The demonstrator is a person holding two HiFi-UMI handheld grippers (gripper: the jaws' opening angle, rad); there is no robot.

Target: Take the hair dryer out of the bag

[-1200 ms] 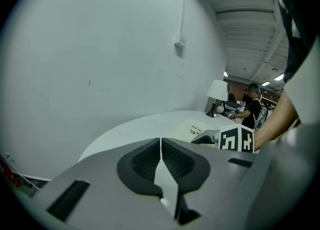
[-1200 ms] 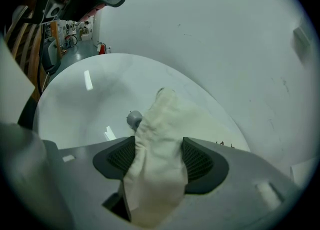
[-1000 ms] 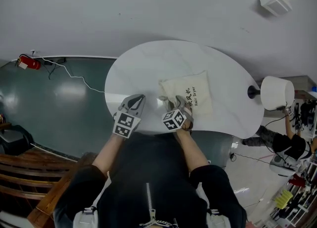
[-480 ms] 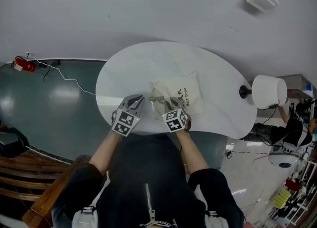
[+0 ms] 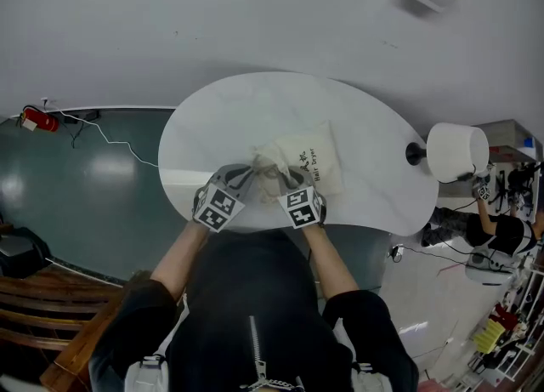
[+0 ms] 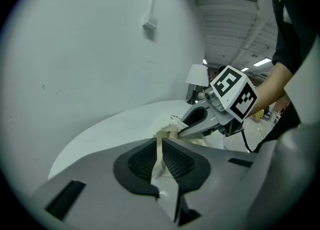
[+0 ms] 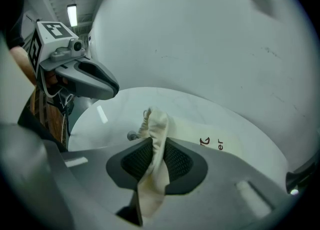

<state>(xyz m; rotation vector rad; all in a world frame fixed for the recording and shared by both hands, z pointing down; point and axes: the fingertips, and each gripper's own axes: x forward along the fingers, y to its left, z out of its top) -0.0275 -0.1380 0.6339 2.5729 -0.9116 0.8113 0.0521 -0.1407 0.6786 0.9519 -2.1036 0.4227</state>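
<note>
A cream drawstring bag (image 5: 308,161) printed "Hair Dryer" lies on the white oval table (image 5: 229,114), its mouth bunched and lifted toward me. My right gripper (image 5: 283,183) is shut on a thick fold of the bag's mouth (image 7: 156,134); the printed body of the bag (image 7: 215,144) trails behind on the table. My left gripper (image 5: 244,178) is at the mouth from the left, shut on a thin cream strip of the mouth (image 6: 159,150). In the left gripper view the right gripper (image 6: 186,132) is close ahead. No hair dryer shows.
A white-shaded lamp (image 5: 455,150) stands at the table's right end. A red object (image 5: 41,121) with a cable lies on the dark floor at left, and a wooden bench (image 5: 34,331) is at lower left. Another person (image 5: 501,233) is at far right.
The left gripper has moved right across the gap to the bag's mouth. The right gripper has closed on the mouth and lifted it, bunching the fabric up off the table.
</note>
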